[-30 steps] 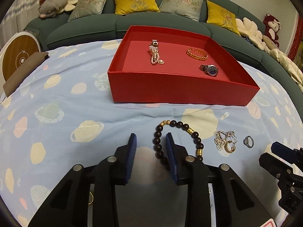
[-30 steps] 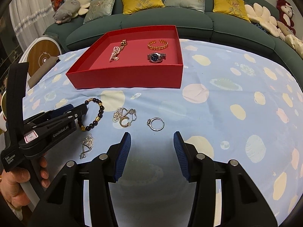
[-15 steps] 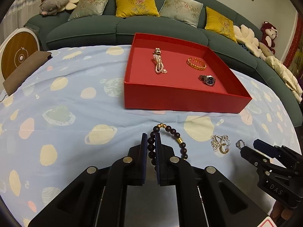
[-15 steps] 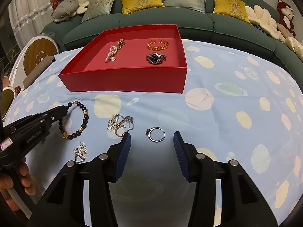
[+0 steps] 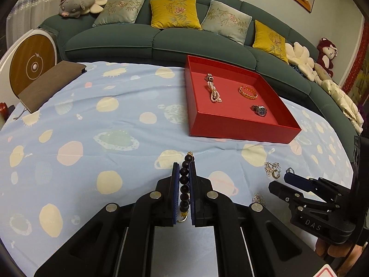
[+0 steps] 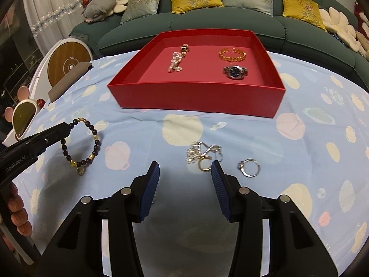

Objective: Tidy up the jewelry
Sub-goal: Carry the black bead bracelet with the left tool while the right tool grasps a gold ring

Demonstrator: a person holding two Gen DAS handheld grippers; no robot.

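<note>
While pinching a bead bracelet (image 5: 184,185), left hand-held gripper (image 5: 184,173) tilted downward.

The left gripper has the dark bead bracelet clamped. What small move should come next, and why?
Probably carry it toward the red tray and over its near wall. The left gripper is shut on the bead bracelet, which hangs off the cloth, and the tray's floor has bare space near the pearl bracelet, gold bangle and watch.

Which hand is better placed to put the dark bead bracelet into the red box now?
Left. The left tool is shut on the bead bracelet, with the red box ahead. The right tool is open and empty, above the pendant cluster.
</note>
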